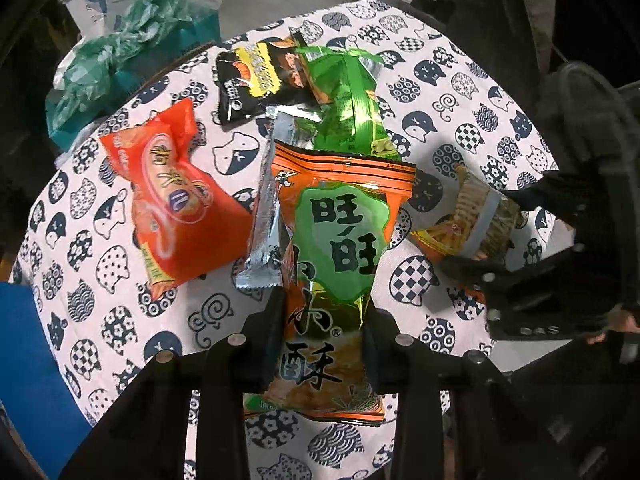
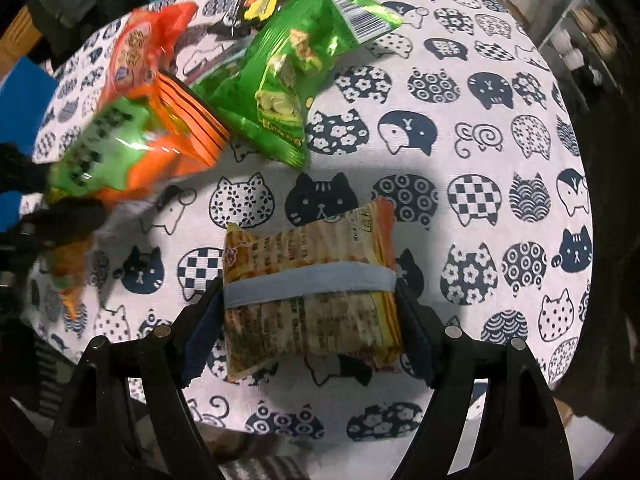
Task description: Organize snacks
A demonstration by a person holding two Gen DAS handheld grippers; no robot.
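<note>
Cat-face print in navy on white covers the round worktop [image 1: 448, 92], with dim room clutter and a heap of plastic bags [image 1: 132, 36] beyond its far left edge.

An orange and green snack bag [image 1: 340, 264] is clenched in the left tool [image 1: 322, 344], whose fingers press its lower half from both sides. That bag stands nearly upright along the tool's axis, its sealed top edge pointing away over the worktop, its bottom hanging below the fingers. In the right wrist view the same bag [image 2: 132, 148] is blurred, raised at the left edge.

A flat yellow-orange packet with a pale band [image 2: 312, 292] sits between the fingers of the right tool [image 2: 308, 336], which grip it at its two short sides, low over the cloth in shadow. From the left wrist view this right tool [image 1: 532, 280] reaches in from the right, held roughly level, with the banded packet [image 1: 476, 216] at its tip.

Lying on the cloth farther out are a green bag [image 1: 352, 104], a silver wrapper [image 1: 272, 200] just beside the held bag, a red-orange pack [image 1: 176, 196] to the left, and a black and yellow bag [image 1: 256, 80] near the far edge.
</note>
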